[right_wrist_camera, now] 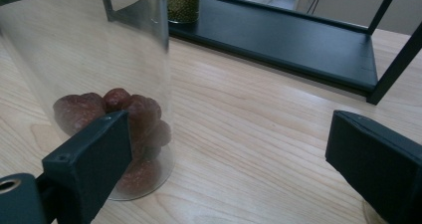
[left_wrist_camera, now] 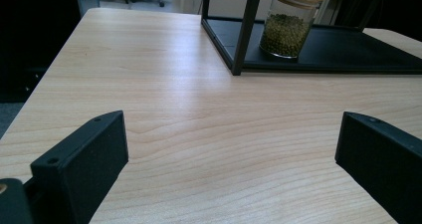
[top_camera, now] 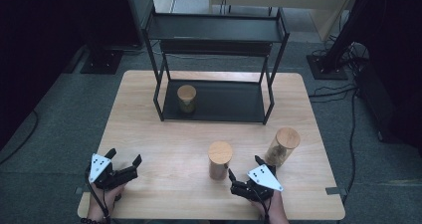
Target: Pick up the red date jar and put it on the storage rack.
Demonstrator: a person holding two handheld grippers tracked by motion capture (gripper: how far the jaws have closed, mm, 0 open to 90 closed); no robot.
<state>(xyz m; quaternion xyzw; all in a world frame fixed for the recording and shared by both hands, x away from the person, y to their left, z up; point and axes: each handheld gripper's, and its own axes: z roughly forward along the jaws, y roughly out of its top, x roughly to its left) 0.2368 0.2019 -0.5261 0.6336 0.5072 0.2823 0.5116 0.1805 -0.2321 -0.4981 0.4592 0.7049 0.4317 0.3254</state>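
Three glass jars with wooden lids are in view. One with green beans (top_camera: 186, 98) (left_wrist_camera: 288, 25) stands on the lower tier of a black shelf rack (top_camera: 234, 102). A jar of red dates (top_camera: 219, 159) (right_wrist_camera: 114, 99) stands on the table just ahead and left of my right gripper (top_camera: 244, 167) (right_wrist_camera: 229, 129), whose jaws are open on bare wood. The date jar rises behind that gripper's left jaw, outside the gap. A third jar with brownish contents (top_camera: 282, 147) stands to the right gripper's right. My left gripper (top_camera: 124, 156) (left_wrist_camera: 231, 129) rests open near the front left edge, holding nothing.
The rack (left_wrist_camera: 318, 55) (right_wrist_camera: 298, 40) has thin black uprights and an upper tier (top_camera: 214, 27). The wooden table (top_camera: 164, 134) ends close behind both hands. Cables and stand bases lie on the grey floor at the far right (top_camera: 333, 64).
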